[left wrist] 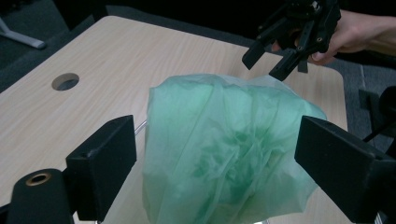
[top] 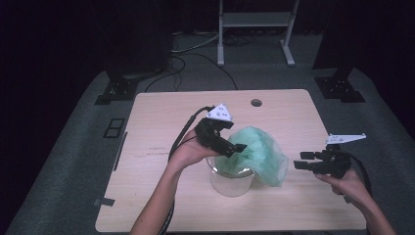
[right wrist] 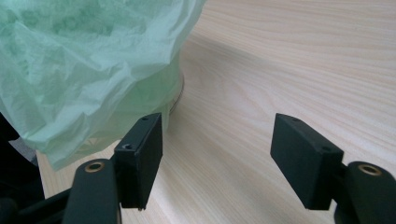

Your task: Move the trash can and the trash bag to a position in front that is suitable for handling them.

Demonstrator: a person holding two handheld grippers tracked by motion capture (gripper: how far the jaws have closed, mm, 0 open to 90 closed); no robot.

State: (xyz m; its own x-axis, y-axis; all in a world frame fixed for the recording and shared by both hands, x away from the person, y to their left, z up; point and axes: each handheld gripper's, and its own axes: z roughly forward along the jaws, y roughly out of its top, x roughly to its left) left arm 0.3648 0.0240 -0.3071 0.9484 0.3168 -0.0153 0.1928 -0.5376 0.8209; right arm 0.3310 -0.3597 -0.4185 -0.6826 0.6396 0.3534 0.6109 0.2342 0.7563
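A green plastic bag drapes over a clear glass beaker near the counter's front edge. Left gripper open, jaws astride the bag. Right gripper open, empty, beside the bag. Recommendation: pinch film at the rim, spread evenly, avoid tipping the beaker.

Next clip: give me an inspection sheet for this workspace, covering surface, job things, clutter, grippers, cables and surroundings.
Surface: light wood table with a round hole near the far edge.
Job's things: green bag draped into and over a clear glass beaker.
Clutter: nothing seen.
Grippers: left gripper open, jaws either side of the bag; right gripper open, beside the bag, holding nothing.
Cables: black cable trails from the left gripper.
Surroundings: grey floor, white stand, dark backdrop.
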